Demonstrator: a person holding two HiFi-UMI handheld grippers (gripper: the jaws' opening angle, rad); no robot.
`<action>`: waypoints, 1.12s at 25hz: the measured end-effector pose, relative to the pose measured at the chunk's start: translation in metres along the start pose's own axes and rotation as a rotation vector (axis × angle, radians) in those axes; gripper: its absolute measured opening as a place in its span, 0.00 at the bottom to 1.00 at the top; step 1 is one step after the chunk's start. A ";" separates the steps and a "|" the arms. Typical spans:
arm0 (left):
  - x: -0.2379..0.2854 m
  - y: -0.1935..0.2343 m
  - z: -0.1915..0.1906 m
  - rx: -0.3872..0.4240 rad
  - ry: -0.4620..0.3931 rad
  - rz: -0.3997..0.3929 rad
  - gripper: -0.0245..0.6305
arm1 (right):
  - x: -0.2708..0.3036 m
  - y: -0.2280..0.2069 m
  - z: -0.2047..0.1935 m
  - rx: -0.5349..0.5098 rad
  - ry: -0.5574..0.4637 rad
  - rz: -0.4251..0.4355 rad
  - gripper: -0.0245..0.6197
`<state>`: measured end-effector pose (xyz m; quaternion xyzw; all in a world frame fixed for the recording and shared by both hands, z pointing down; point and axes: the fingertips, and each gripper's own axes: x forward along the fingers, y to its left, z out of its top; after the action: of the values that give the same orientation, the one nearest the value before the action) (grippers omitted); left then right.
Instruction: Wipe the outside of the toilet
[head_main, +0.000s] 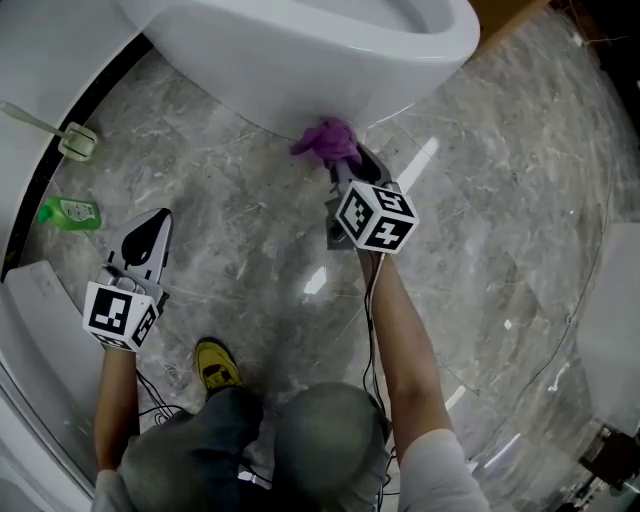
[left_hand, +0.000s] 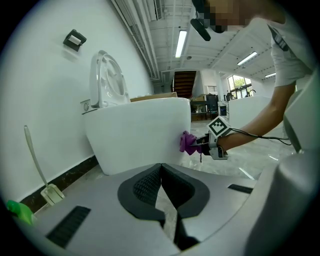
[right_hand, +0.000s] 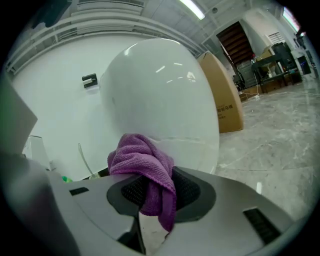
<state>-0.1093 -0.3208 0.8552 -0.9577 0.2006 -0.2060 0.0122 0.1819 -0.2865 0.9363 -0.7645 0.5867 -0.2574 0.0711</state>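
The white toilet (head_main: 300, 60) fills the top of the head view, its bowl (right_hand: 160, 95) bulging large in the right gripper view. My right gripper (head_main: 345, 160) is shut on a purple cloth (head_main: 328, 140) and presses it against the lower front of the bowl. In the right gripper view the cloth (right_hand: 147, 170) is bunched between the jaws. The left gripper view catches the cloth (left_hand: 187, 142) against the bowl side (left_hand: 140, 130). My left gripper (head_main: 150, 232) hangs low over the floor at the left, shut with nothing in it, its fingertips (left_hand: 161, 167) together.
A toilet brush (head_main: 70, 135) and a green bottle (head_main: 70, 212) lie by the dark skirting at the left wall. A cardboard box (right_hand: 222, 95) stands behind the toilet. The person's yellow shoe (head_main: 215, 365) rests on the grey marble floor (head_main: 500, 220).
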 end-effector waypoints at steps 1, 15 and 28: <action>0.000 -0.002 0.001 0.004 0.003 -0.001 0.07 | -0.002 -0.007 0.001 0.020 -0.007 -0.013 0.24; 0.004 -0.003 0.002 0.022 0.030 0.004 0.07 | -0.038 -0.117 0.004 0.131 0.012 -0.376 0.23; 0.029 -0.027 0.027 -0.002 -0.032 -0.041 0.07 | -0.084 -0.111 0.005 0.186 0.006 -0.251 0.23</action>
<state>-0.0646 -0.3087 0.8448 -0.9648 0.1811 -0.1905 0.0103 0.2649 -0.1756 0.9522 -0.8212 0.4606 -0.3195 0.1071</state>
